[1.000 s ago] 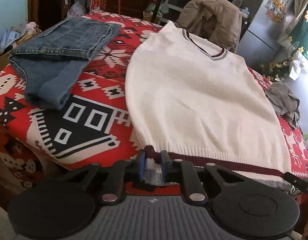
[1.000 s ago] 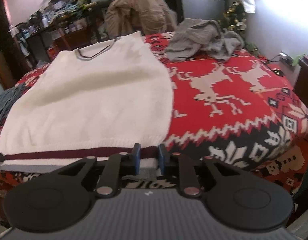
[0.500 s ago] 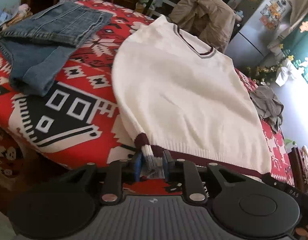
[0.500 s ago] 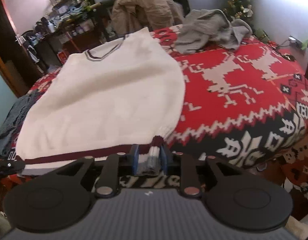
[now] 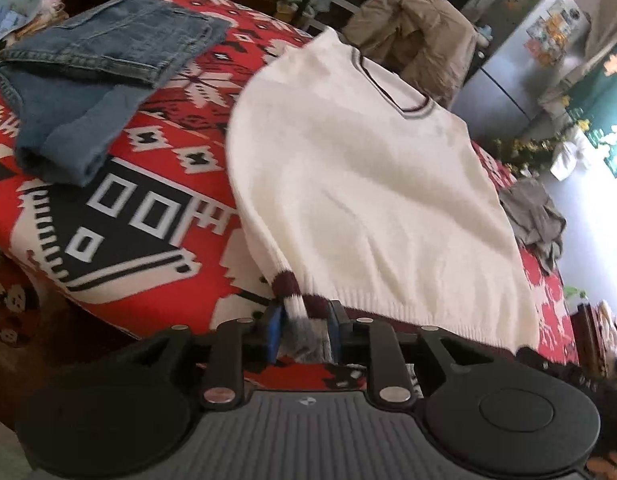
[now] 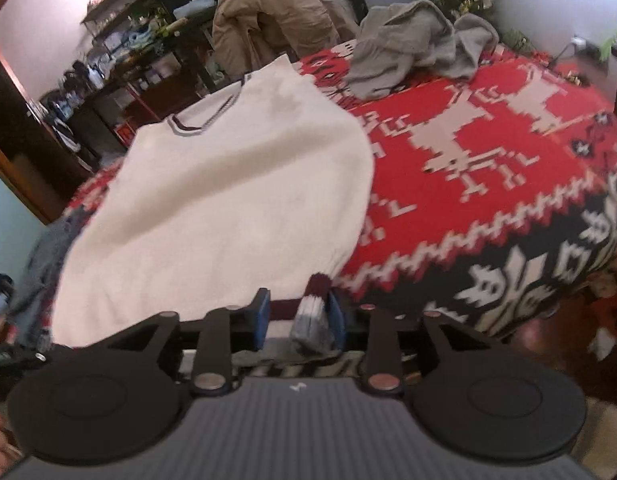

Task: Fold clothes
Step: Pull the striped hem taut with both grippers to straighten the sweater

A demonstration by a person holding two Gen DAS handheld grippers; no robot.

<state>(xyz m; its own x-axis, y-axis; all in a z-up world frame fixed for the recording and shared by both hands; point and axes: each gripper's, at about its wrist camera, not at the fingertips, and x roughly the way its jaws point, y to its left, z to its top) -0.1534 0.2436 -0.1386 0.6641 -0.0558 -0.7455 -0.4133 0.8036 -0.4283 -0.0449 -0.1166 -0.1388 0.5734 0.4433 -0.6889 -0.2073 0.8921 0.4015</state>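
A white knit sweater (image 5: 368,184) with a maroon and grey hem lies flat on the bed, neck away from me. My left gripper (image 5: 304,324) is at its near left hem corner. The bunched hem fills the gap between the pads, so it is shut on the fabric. In the right wrist view the sweater (image 6: 228,208) reaches my right gripper (image 6: 298,316) at the near right hem corner. Its jaws are opening. The hem corner rests against the right pad only, with a gap to the left pad.
A red, white and black patterned blanket (image 5: 140,216) covers the bed. Folded blue jeans (image 5: 96,80) lie at its left. A crumpled grey garment (image 6: 412,52) lies at the far right. A tan jacket (image 6: 276,12) hangs behind the bed, beside a fridge (image 5: 524,64).
Both pairs of jaws have spread wider. The hem corners have bunched up between them, and the right gripper's left pad has come off the fabric. Both views have tilted.
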